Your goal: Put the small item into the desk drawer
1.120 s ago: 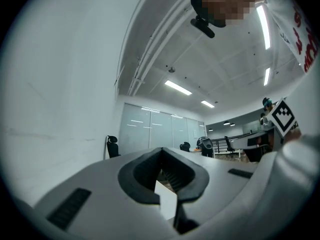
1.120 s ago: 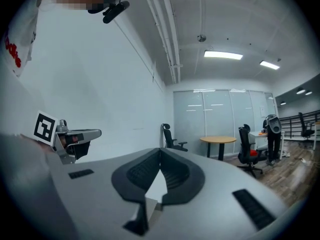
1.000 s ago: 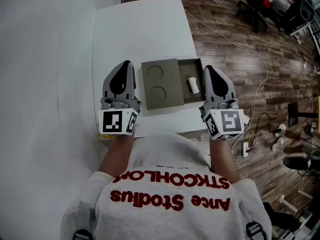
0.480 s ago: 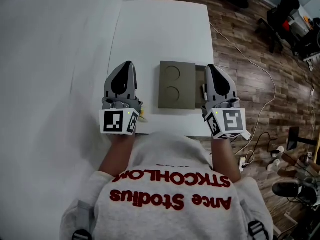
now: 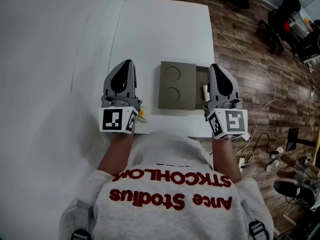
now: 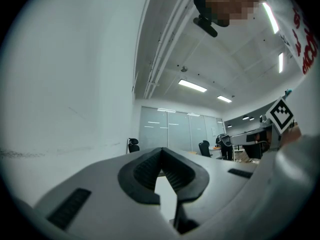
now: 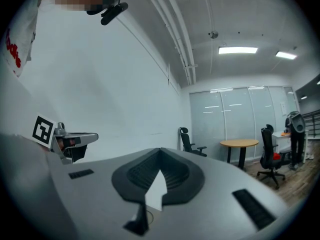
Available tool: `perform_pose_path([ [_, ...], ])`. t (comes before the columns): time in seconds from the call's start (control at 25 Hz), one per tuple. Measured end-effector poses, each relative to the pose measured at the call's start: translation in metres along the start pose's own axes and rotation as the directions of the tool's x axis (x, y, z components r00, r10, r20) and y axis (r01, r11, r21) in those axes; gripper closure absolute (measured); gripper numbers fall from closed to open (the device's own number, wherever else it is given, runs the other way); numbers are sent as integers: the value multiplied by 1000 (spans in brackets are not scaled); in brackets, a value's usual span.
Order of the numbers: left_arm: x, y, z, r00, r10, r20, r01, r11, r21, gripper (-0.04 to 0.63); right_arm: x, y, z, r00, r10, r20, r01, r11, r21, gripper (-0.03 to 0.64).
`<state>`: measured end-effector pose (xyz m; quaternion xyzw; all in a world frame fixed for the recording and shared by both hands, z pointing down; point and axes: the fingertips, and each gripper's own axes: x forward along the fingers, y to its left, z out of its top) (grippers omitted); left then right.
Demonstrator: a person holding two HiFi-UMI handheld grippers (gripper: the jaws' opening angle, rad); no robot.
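In the head view an olive-grey drawer box (image 5: 176, 85) with two round dents on top lies on the white table (image 5: 165, 29). Its drawer (image 5: 201, 79) is pulled out to the right. A small white item (image 5: 205, 93) lies in it, partly hidden by my right gripper (image 5: 215, 67). That gripper hovers over the drawer's right side, shut and empty, pointing away from me. My left gripper (image 5: 127, 63) is left of the box with a gap between them, also shut with nothing in it. In the gripper views the left jaws (image 6: 161, 150) and right jaws (image 7: 160, 150) meet at the tips.
A small yellow thing (image 5: 141, 114) sticks out at the table's near edge beside the left gripper. Wood floor (image 5: 250, 59) with cables, a power strip (image 5: 245, 145) and office chairs (image 5: 282, 19) lies to the right. A white wall surface fills the left.
Both grippers have shifted left relative to the table. The left one now stands farther from the box, and the right one now covers the drawer's right part and much of the white item.
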<state>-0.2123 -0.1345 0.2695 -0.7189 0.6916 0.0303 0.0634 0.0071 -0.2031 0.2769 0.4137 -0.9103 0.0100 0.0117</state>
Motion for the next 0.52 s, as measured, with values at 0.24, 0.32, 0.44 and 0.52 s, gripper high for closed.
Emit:
perform_pose_path([
  [0.24,3,3,-3,1000,2,-3,-2,1000,-3,588,3,-2,-1,1000,-7,0,7,1000,2,612],
  [0.32,4,5,-6,1000,2,-4,-2,1000,-6,588,4,-3,-3,1000,-10,0,10,1000,1,612],
  [0.44,4,7,-7,1000,2,-5,-2,1000,2,588,5,-3,-5,1000,-13,-1,13,1000,0,612],
  [0.52,3,8,-7,1000,3,-4,-3,1000,7,588,5,-2,-5,1000,-14,-2,14,1000,0,612],
])
